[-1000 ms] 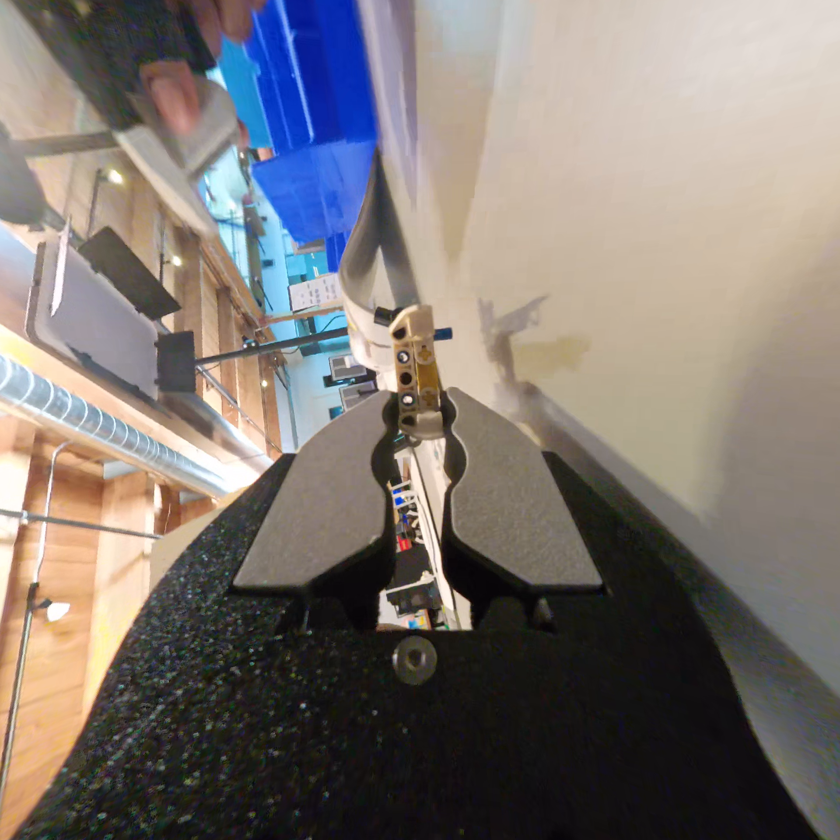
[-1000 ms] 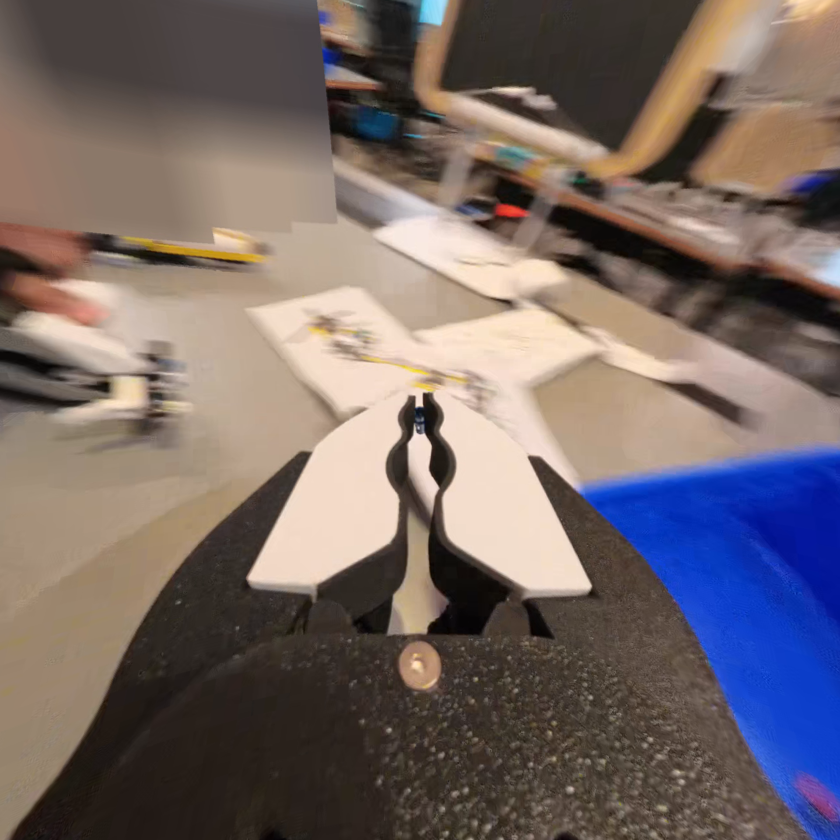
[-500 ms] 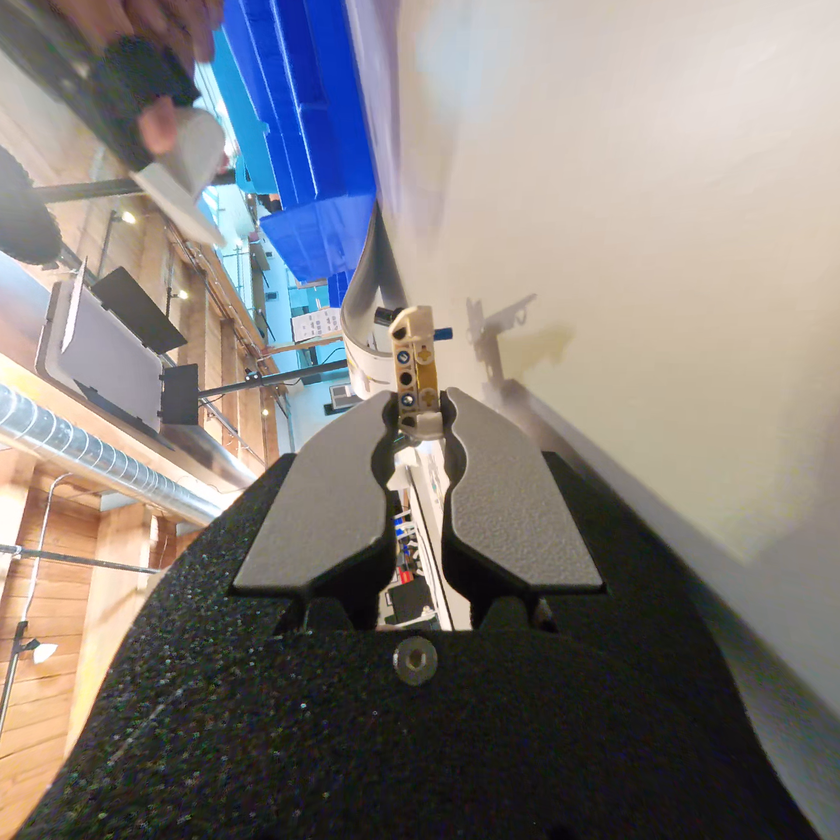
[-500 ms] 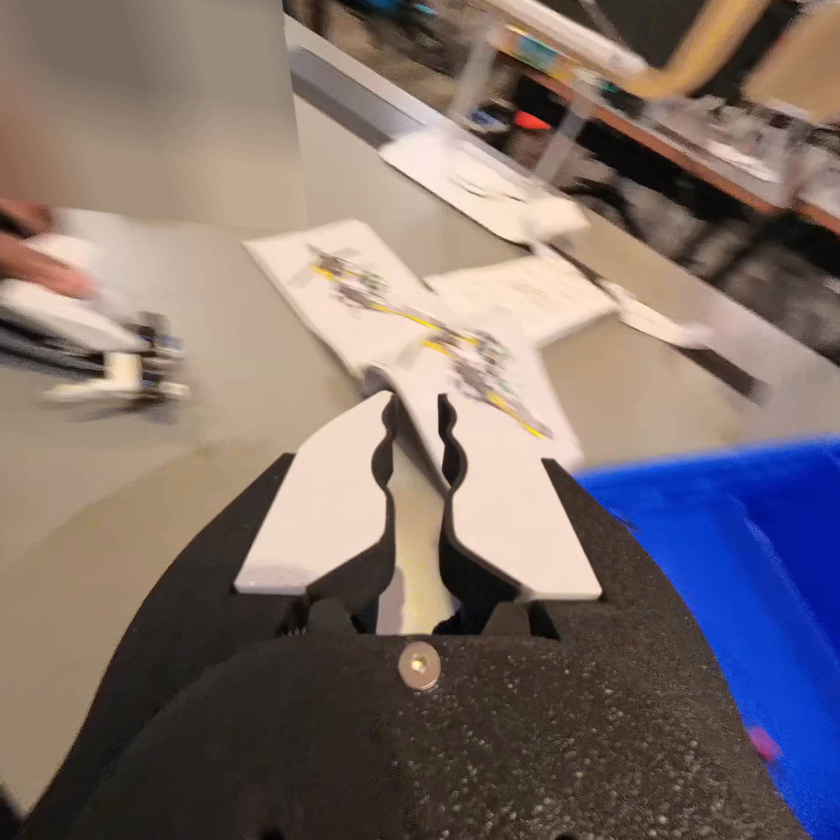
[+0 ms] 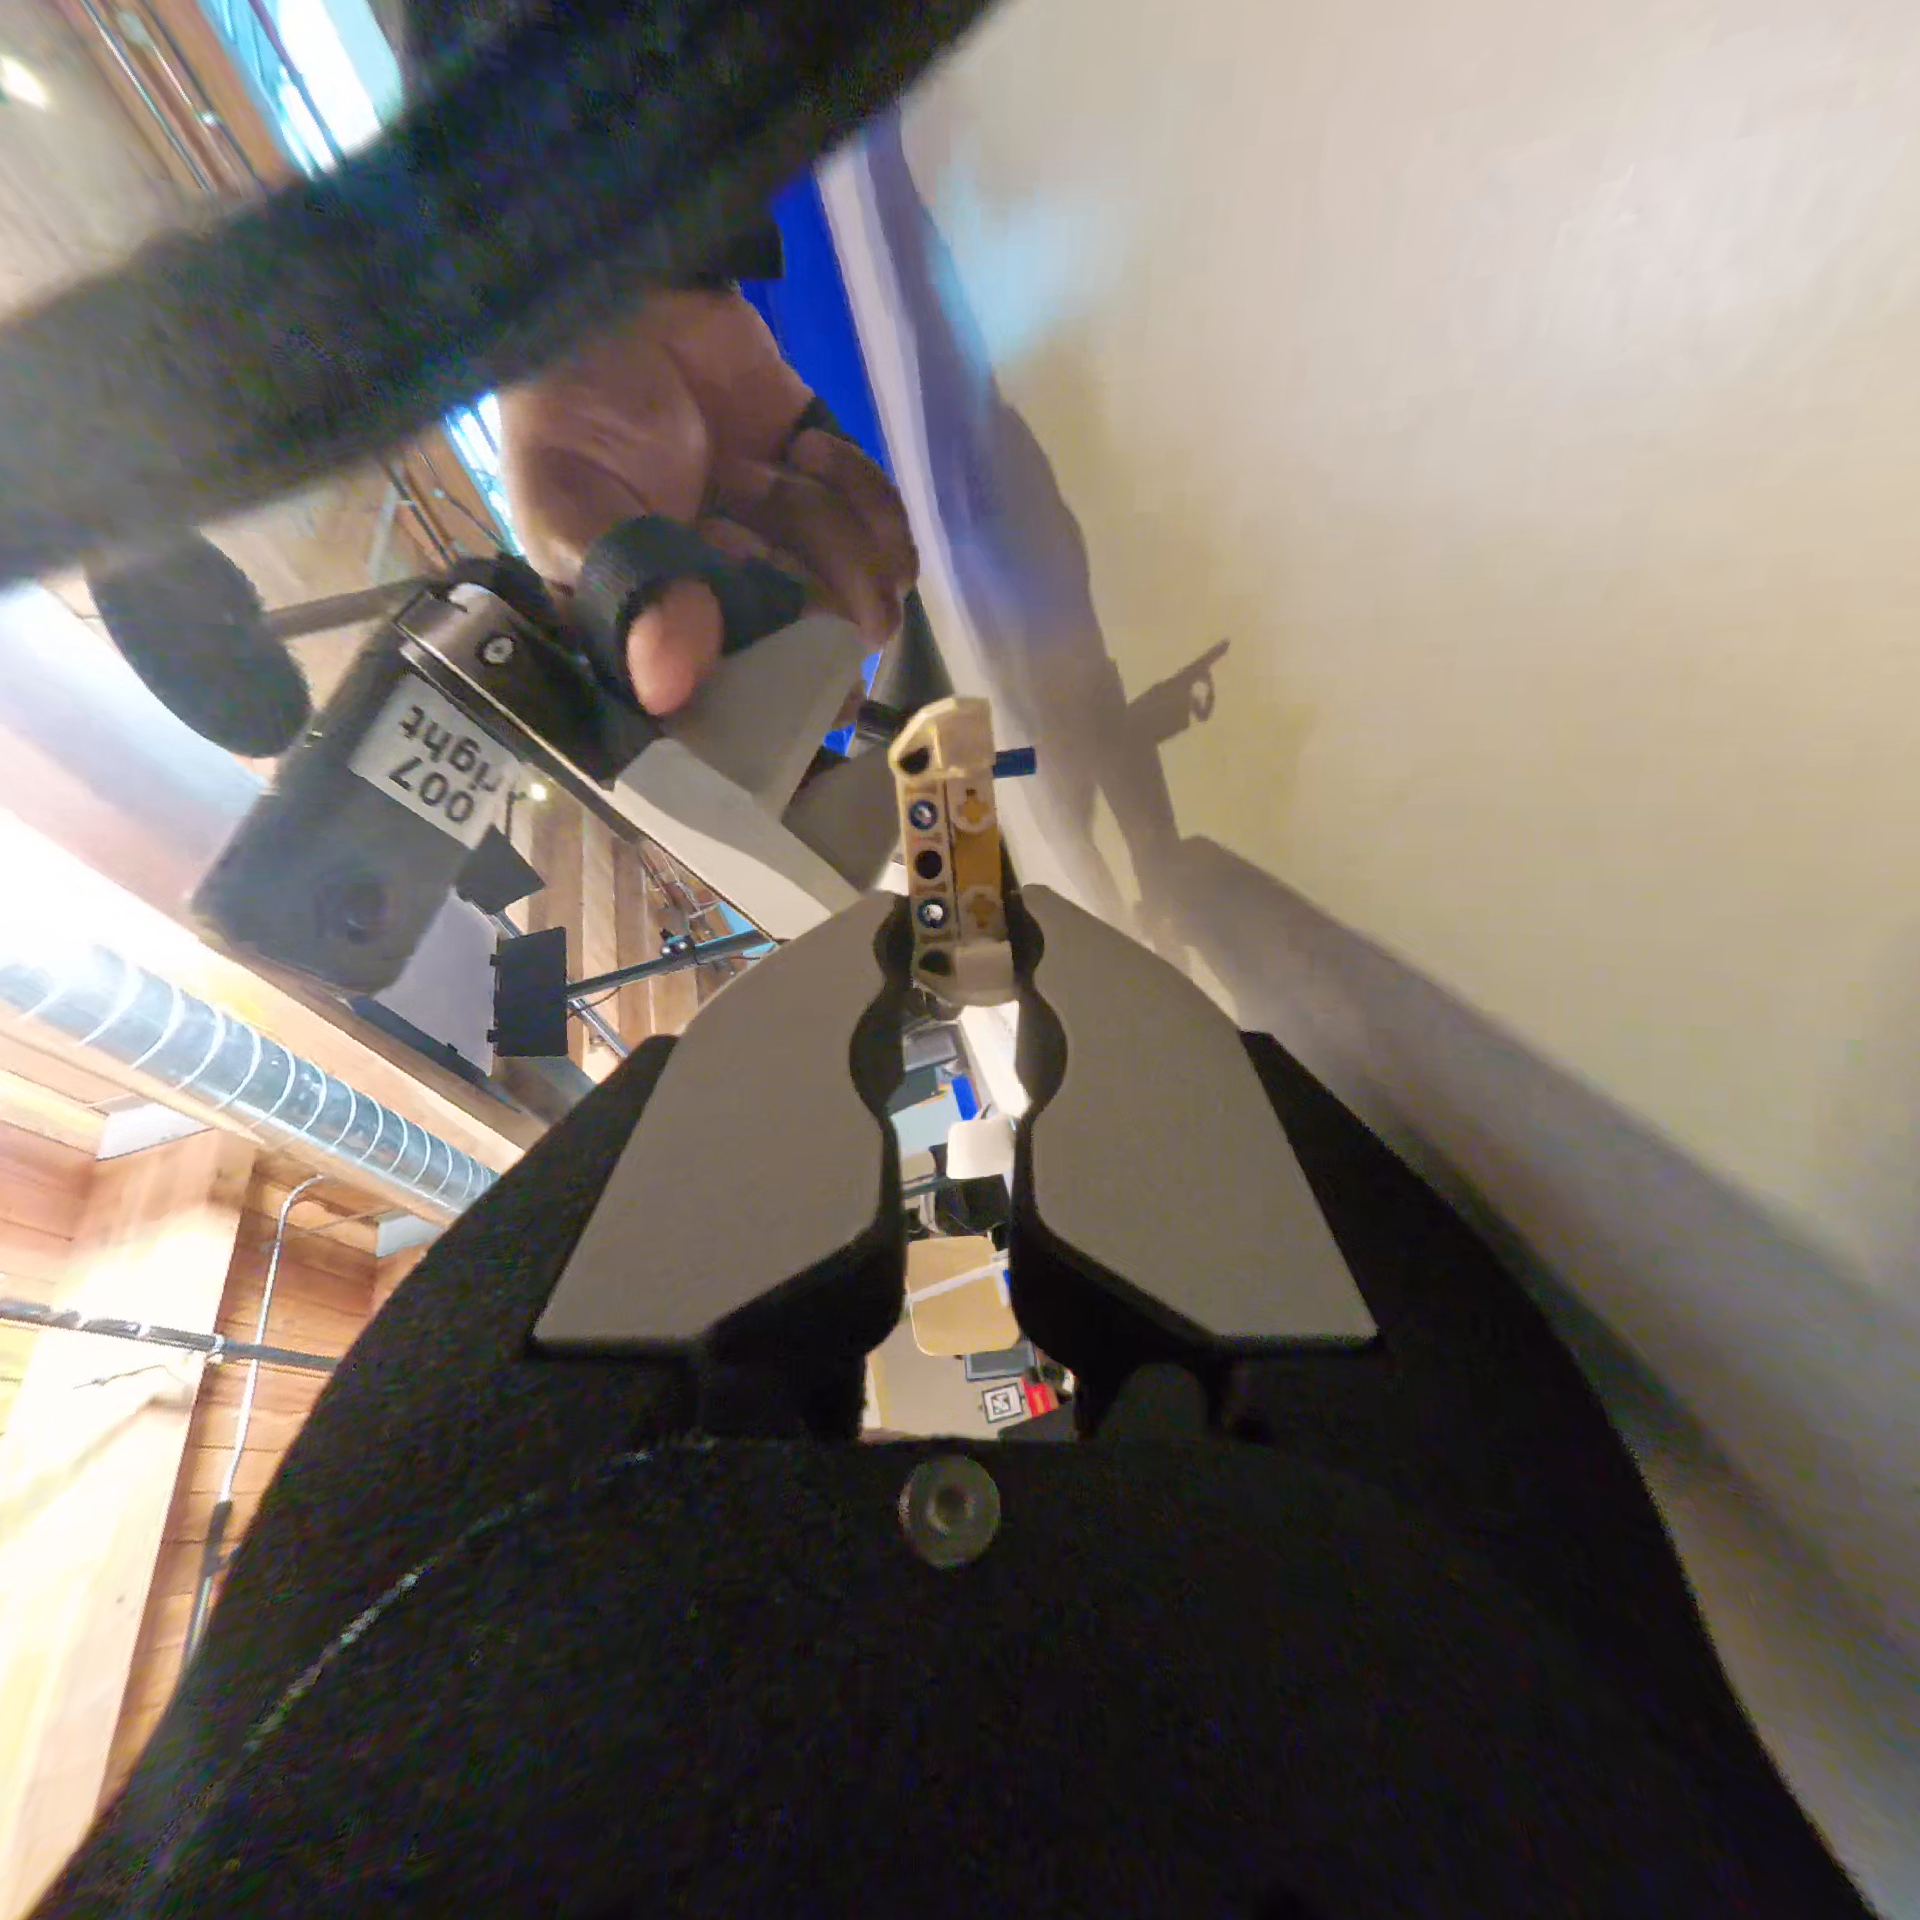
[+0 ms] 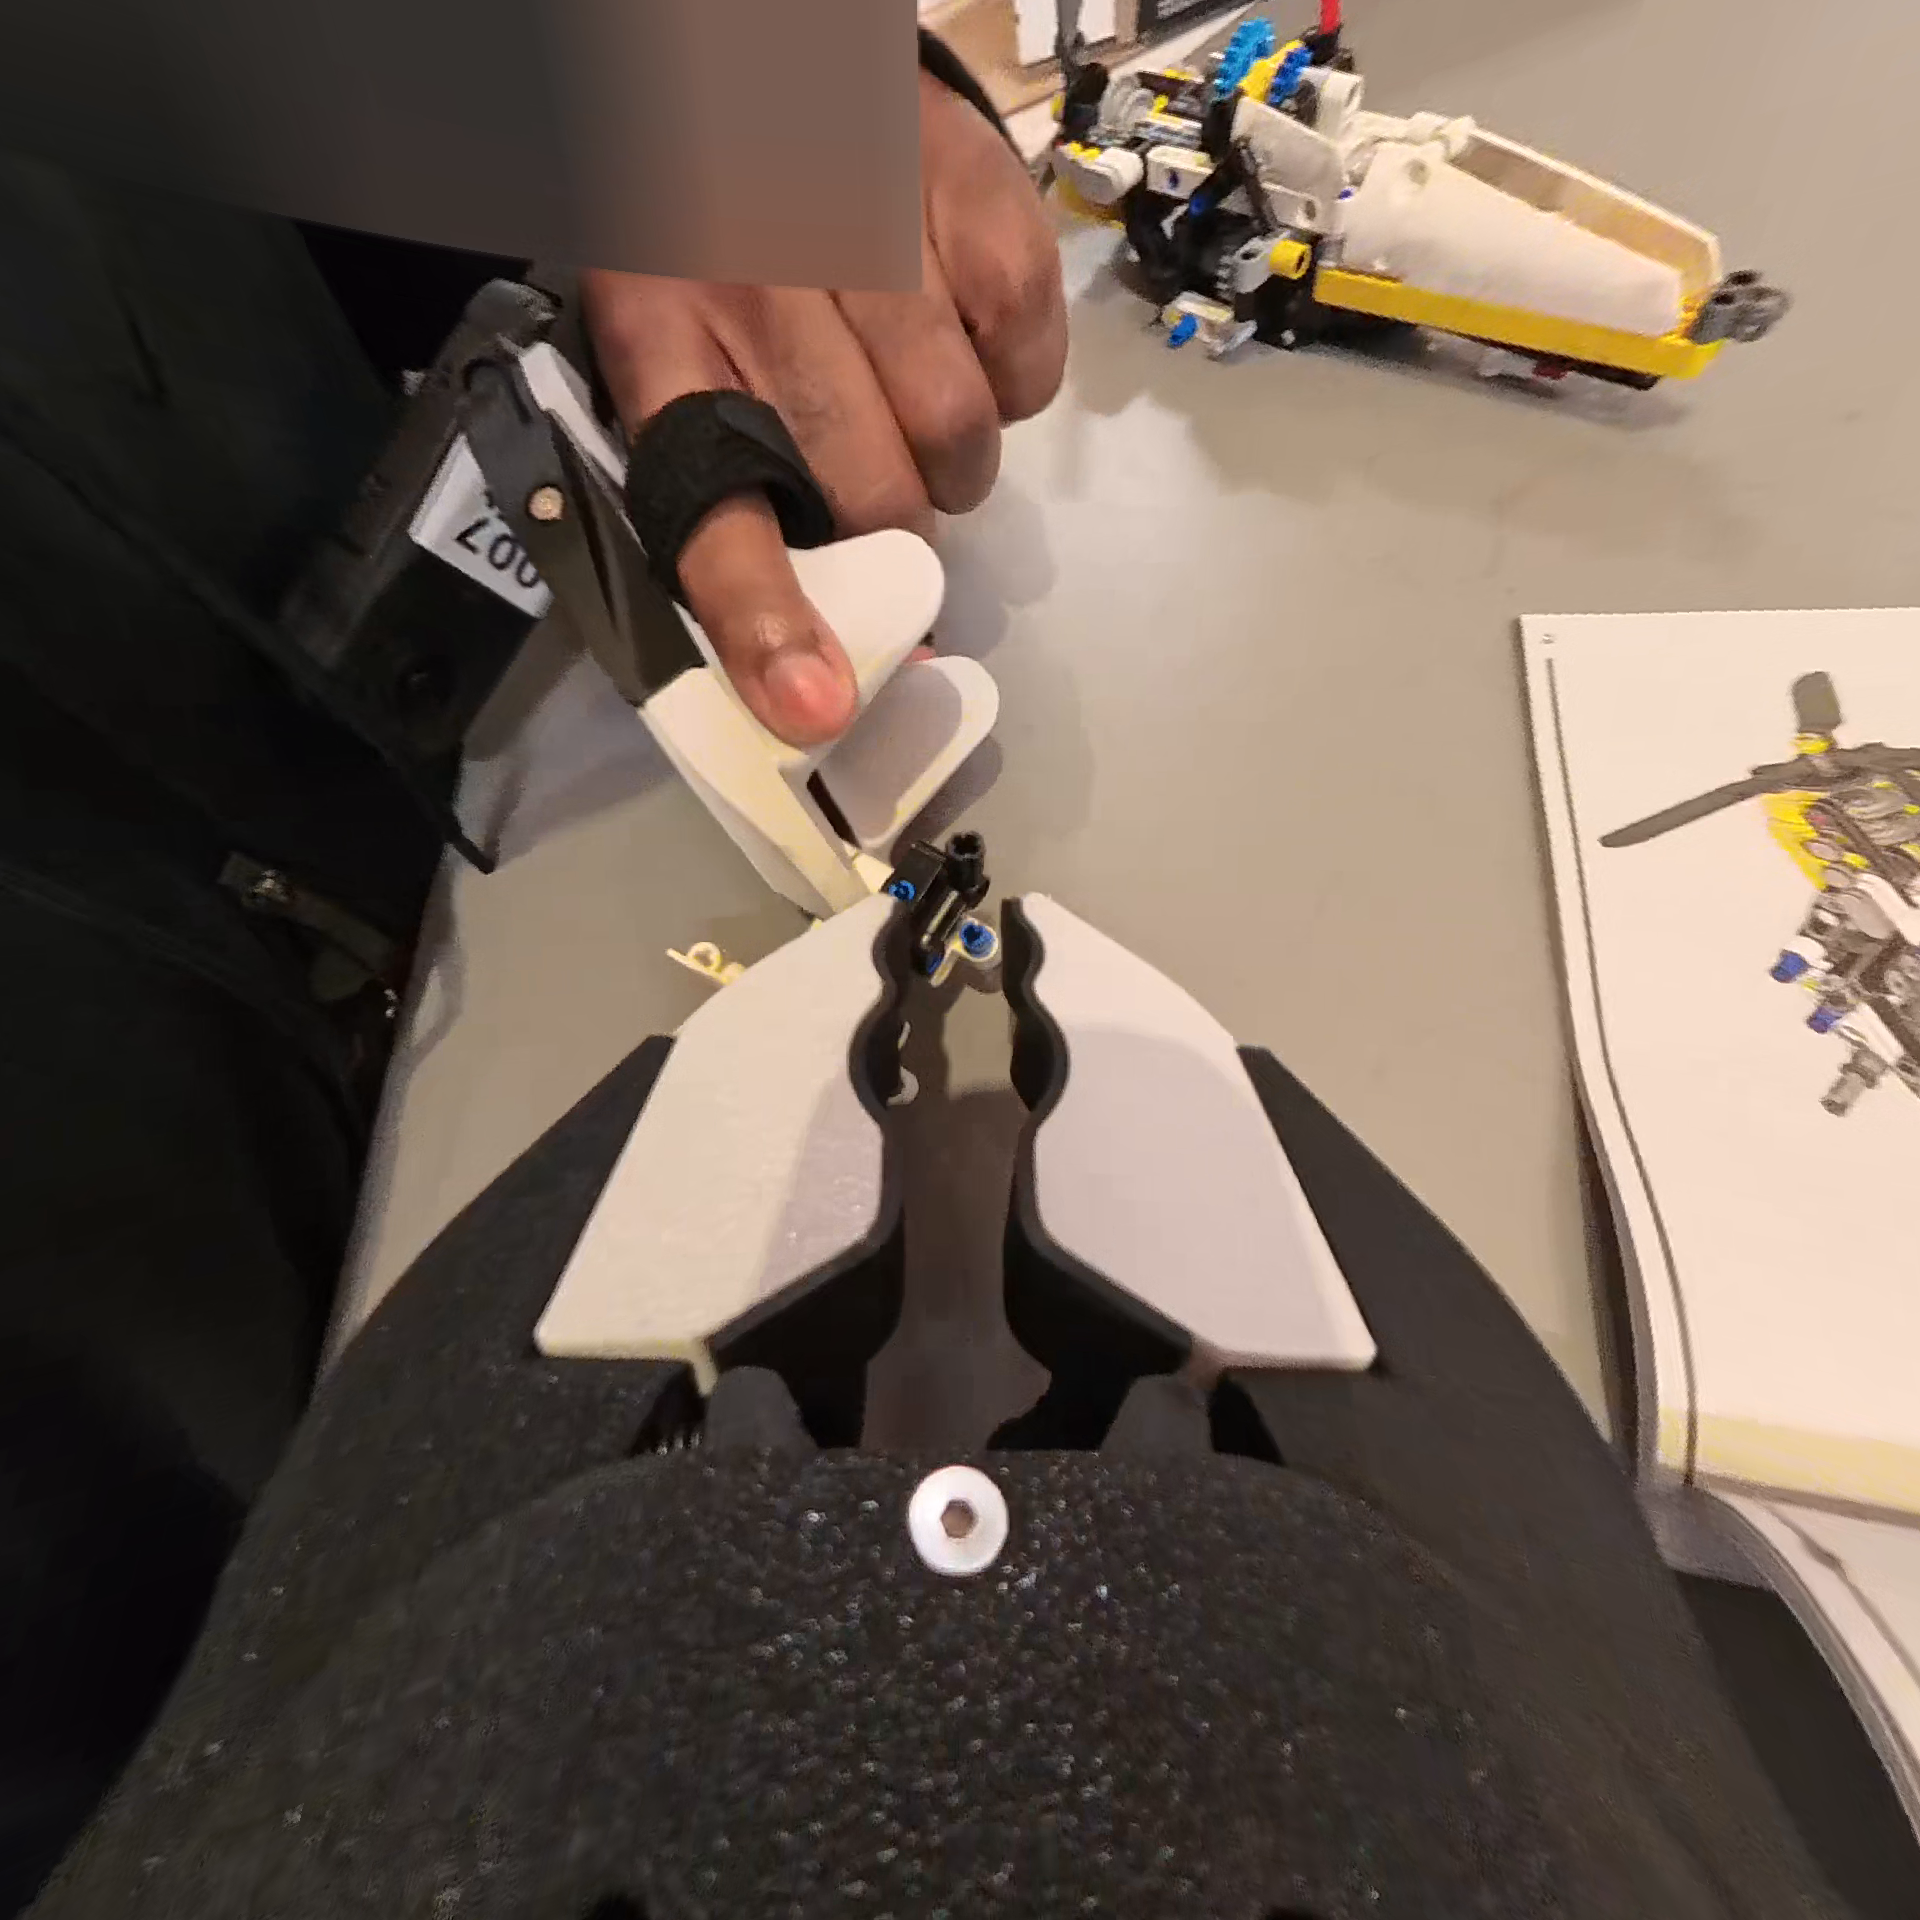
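My left gripper (image 5: 958,935) is clamped on the lower end of a small tan and yellow toy-brick piece (image 5: 951,852), whose long axis runs straight out from the fingertips, with a blue pin (image 5: 1016,762) poking sideways near its far end. My right gripper (image 6: 951,925) has its jaws apart just in front of the same piece, where a black connector (image 6: 948,883) sits by the left finger; I cannot tell whether they touch. A toy helicopter (image 6: 1382,239) and an open booklet (image 6: 1714,1039) lie on the grey table (image 6: 1247,623).

Small tan-and-white pinned beam assembly (image 5: 954,862) — upright, base clamped between the left jaws.
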`<action>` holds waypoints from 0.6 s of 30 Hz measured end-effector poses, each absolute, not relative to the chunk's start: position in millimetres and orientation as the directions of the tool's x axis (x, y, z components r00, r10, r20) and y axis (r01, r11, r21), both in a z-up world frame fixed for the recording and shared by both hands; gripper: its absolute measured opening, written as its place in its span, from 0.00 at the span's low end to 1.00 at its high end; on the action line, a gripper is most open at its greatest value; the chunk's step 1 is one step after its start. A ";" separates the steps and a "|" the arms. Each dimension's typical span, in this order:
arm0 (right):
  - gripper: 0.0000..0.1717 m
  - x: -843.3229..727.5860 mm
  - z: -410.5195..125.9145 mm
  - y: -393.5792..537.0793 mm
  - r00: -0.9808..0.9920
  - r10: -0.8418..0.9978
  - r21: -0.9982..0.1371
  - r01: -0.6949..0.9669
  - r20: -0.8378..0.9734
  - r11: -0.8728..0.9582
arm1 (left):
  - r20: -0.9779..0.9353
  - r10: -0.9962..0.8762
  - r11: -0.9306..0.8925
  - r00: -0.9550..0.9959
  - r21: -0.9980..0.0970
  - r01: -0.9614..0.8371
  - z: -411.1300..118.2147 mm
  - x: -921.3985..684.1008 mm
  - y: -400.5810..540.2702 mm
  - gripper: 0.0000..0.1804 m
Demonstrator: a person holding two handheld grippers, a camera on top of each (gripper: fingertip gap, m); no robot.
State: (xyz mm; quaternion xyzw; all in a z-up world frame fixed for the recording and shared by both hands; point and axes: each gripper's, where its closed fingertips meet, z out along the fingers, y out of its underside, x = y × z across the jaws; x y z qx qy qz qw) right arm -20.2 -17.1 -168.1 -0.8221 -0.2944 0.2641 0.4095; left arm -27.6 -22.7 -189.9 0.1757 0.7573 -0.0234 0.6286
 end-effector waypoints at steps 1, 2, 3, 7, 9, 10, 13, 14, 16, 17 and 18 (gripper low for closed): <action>0.10 -20.9 -168.3 -17.3 0.671 0.711 -0.830 0.262 -0.211 -0.493 | -0.960 0.240 0.935 -0.141 0.190 0.301 -189.8 -27.7 -23.5 0.10; 0.10 -21.2 -168.8 -18.1 0.654 0.722 -0.830 0.258 -0.226 -0.494 | -0.959 0.248 0.931 -0.135 0.197 0.308 -190.0 -28.2 -24.4 0.10; 0.10 -21.3 -169.5 -19.2 0.637 0.733 -0.830 0.257 -0.240 -0.495 | -0.959 0.254 0.926 -0.127 0.203 0.317 -190.0 -28.7 -25.4 0.10; 0.09 -20.0 -171.7 -25.5 0.562 0.782 -0.840 0.260 -0.268 -0.475 | -0.960 0.264 0.908 -0.092 0.216 0.359 -189.3 -32.2 -30.3 0.10; 0.08 -19.4 -171.4 -28.1 0.533 0.801 -0.846 0.264 -0.273 -0.463 | -0.963 0.261 0.899 -0.066 0.218 0.379 -186.1 -36.7 -34.9 0.10; 0.07 -20.7 -169.8 -30.6 0.510 0.816 -0.851 0.268 -0.273 -0.452 | -0.964 0.259 0.896 -0.055 0.219 0.387 -184.8 -37.5 -37.1 0.10; 0.06 -23.0 -172.2 -38.5 0.458 0.862 -0.856 0.334 -0.218 -0.395 | -0.967 0.252 0.888 -0.032 0.218 0.405 -182.3 -39.2 -41.7 0.10; 0.06 -23.9 -173.3 -41.0 0.441 0.873 -0.856 0.351 -0.206 -0.379 | -0.968 0.248 0.887 -0.031 0.214 0.409 -182.4 -39.5 -42.5 0.10; 0.06 -24.9 -174.1 -42.5 0.424 0.888 -0.859 0.373 -0.180 -0.352 | -0.970 0.241 0.883 -0.030 0.206 0.421 -182.6 -40.7 -44.8 0.10; 0.06 -25.4 -174.4 -43.0 0.416 0.895 -0.860 0.384 -0.164 -0.336 | -0.970 0.240 0.882 -0.030 0.205 0.424 -182.9 -40.8 -45.6 0.10; 0.06 -25.6 -174.6 -42.4 0.414 0.899 -0.862 0.393 -0.144 -0.319 | -0.971 0.238 0.880 -0.032 0.202 0.430 -183.3 -41.0 -46.6 0.10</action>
